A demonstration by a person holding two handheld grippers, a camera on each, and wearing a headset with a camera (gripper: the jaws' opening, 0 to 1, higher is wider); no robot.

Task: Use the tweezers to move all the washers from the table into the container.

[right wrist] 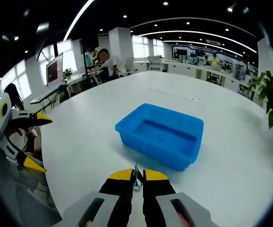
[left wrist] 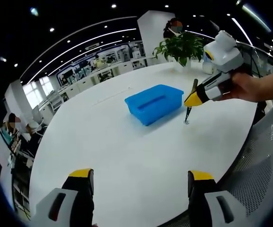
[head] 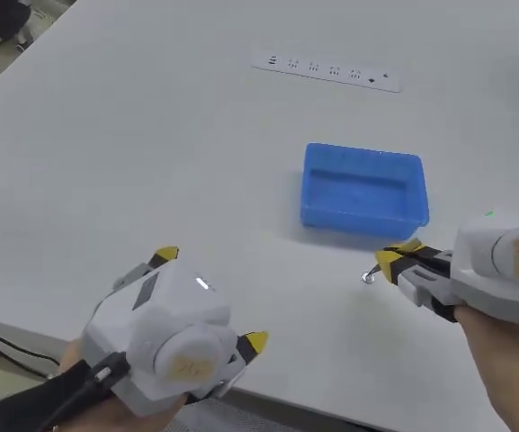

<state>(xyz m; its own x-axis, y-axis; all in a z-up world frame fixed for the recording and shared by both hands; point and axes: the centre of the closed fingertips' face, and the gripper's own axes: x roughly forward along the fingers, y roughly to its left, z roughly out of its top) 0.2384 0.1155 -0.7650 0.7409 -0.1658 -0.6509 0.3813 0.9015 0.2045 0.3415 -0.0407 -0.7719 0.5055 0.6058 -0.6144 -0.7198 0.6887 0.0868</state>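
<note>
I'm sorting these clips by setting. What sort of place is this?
Probably an open-plan office or lab: a big white table stands among rows of desks, with a monitor, a potted plant and long ceiling lights.

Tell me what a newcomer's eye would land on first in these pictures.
The bright blue container stands out at the middle of the white table. Close by its near side, the right gripper has its jaws shut on tweezers, whose tip points down at a small washer on the table. The left gripper hovers open near the table's near edge.
</note>
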